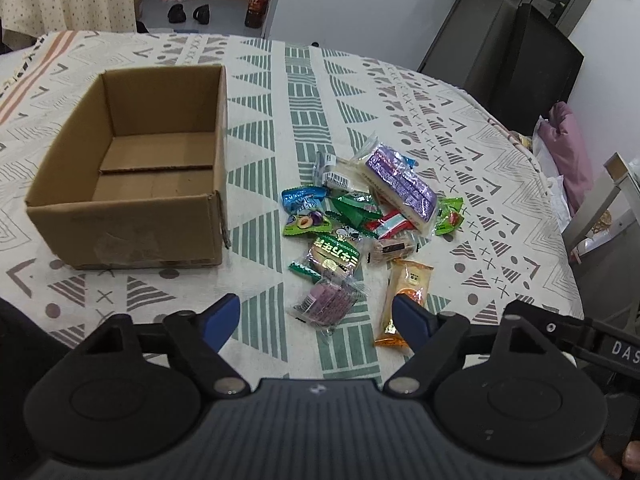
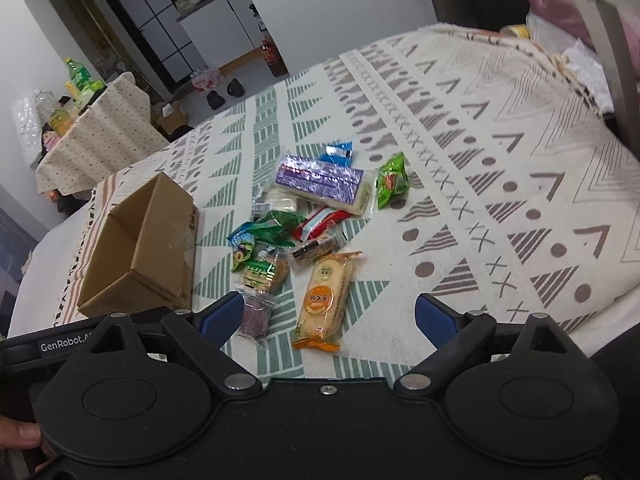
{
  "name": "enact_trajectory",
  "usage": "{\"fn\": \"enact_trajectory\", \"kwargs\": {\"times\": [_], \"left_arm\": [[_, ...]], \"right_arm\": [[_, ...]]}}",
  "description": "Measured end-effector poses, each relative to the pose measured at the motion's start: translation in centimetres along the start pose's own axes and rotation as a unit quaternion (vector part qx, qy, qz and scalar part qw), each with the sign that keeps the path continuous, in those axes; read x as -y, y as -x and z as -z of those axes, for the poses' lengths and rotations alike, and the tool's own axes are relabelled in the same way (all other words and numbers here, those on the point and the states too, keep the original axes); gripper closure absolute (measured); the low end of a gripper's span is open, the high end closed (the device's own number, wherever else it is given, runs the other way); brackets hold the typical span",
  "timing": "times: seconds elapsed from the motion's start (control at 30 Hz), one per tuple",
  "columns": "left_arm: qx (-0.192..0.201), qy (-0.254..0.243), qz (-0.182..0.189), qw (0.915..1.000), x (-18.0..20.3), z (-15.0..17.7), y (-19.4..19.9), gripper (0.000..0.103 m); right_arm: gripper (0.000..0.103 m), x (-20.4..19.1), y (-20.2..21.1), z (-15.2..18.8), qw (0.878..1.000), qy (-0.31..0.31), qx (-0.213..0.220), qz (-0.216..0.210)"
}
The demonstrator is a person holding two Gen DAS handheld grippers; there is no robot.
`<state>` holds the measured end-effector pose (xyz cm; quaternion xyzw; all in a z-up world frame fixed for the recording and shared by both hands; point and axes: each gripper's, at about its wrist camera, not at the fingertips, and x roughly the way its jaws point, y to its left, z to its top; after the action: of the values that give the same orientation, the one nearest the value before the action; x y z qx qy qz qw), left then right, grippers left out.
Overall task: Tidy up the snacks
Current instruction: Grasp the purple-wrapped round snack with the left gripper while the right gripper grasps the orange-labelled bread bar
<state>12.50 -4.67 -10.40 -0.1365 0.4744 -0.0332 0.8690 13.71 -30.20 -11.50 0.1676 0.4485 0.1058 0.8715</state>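
My view: a lived-in room beyond the table.
A dotted-cloth side table (image 2: 100,128), white walls, grey floor (image 1: 224,10) (shoes (image 1: 177,13) lying there), dark-framed glass door (image 2: 148,20).

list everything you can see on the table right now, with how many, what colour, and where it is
cardboard box: one, brown, empty, open top, left of the snacks.
snack pile: about a dozen wrapped packets, mixed colours, on the cloth right of the box.
purple-foil packet: one, largest, far side of the pile.
orange packet: one, near edge of the pile.
small purple packet: one, clear wrapper, beside the orange packet.
green packet: one, slightly apart on the pile's right.
tablecloth: one, cream with green and grey patterns.
left gripper: black, blue-tipped jaws open, empty.
right gripper: same, jaws open, empty.
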Motion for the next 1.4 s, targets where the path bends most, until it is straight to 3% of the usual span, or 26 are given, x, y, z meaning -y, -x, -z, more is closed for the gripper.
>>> {"fn": "enact_trajectory", "kwargs": {"times": [0.27, 0.43, 0.97, 1.03, 1.13, 1.3, 1.4], "left_arm": [[-0.027, -0.003, 0.002, 0.9996, 0.3, -0.4, -3.2, 0.034], [-0.041, -0.008, -0.002, 0.9991, 0.5, -0.5, -5.1, 0.041], [-0.087, -0.039, -0.005, 0.9954, 1.6, -0.6, -11.0, 0.048], [-0.096, -0.040, -0.013, 0.9945, 1.5, -0.3, -11.6, 0.058], [-0.092, -0.037, -0.016, 0.9949, 1.4, -0.2, -11.6, 0.067], [-0.089, -0.036, -0.020, 0.9952, 1.3, -0.4, -11.0, 0.070], [-0.083, -0.030, -0.023, 0.9958, 1.0, -0.5, -10.3, 0.070]], "right_arm": [[0.014, 1.2, -2.7, -0.4, 0.998, -0.039, -0.038, -0.011], [0.022, 1.8, -3.9, -0.4, 0.996, -0.064, -0.056, -0.012], [0.027, 1.4, -9.6, -1.4, 0.992, -0.071, -0.100, -0.002], [0.027, 1.4, -10.1, -1.4, 0.992, -0.070, -0.104, 0.001], [0.027, 1.0, -10.8, -1.4, 0.993, -0.061, -0.103, 0.009], [0.027, 0.1, -12.1, -1.2, 0.993, -0.042, -0.108, 0.018], [0.032, -0.3, -12.4, -1.0, 0.993, -0.031, -0.107, 0.028]]}}
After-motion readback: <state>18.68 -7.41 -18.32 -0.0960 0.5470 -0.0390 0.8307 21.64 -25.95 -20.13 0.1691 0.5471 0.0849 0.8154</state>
